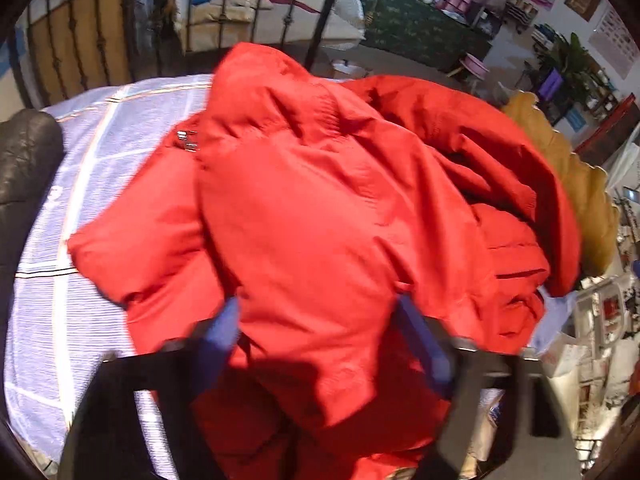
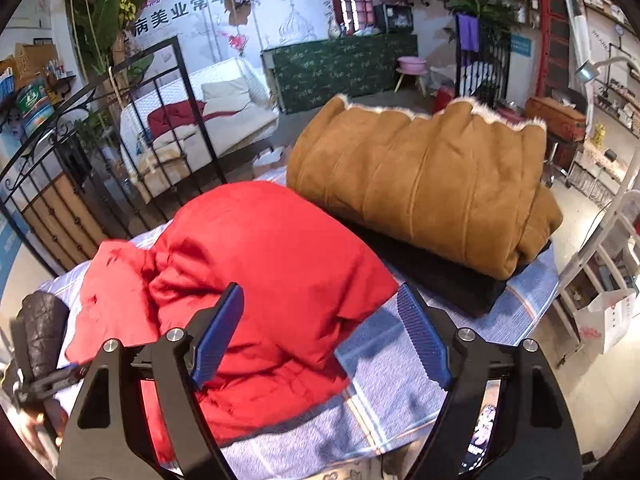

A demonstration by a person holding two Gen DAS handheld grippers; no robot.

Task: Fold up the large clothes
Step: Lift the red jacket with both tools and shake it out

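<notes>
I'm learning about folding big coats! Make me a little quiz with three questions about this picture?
1. True or false: the brown coat lies folded on top of a dark garment.
2. What colour is the puffy jacket nearest the right gripper?
3. The right gripper's jaws are: A) clamped on the red jacket, B) open, C) holding the brown coat.

Key: 1 true. 2 red. 3 B: the jaws stand apart over the checked bed sheet, pressing nothing.
</notes>
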